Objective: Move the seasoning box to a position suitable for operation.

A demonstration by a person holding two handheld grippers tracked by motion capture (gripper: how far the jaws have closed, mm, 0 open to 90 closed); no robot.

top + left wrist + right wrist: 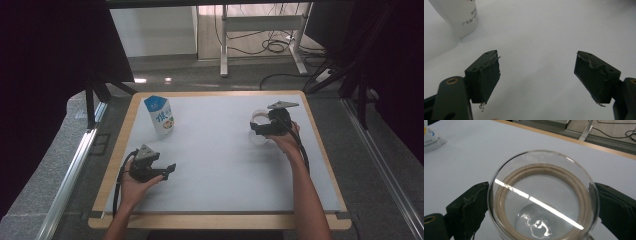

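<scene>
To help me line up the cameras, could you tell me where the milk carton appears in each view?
High view: milk carton stands upright, left of centre at the far side.
Left gripper view: top left corner, cropped.
Right gripper view: far left edge, a sliver.
Shared landmark: white tabletop.

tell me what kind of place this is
Probably a lab or workshop set up for recording: a lone table ringed by black curtains, with loose cables on the floor behind.

Even overhead light; bright glare streak on glass [541, 202]; dark, underexposed room edges.
</scene>
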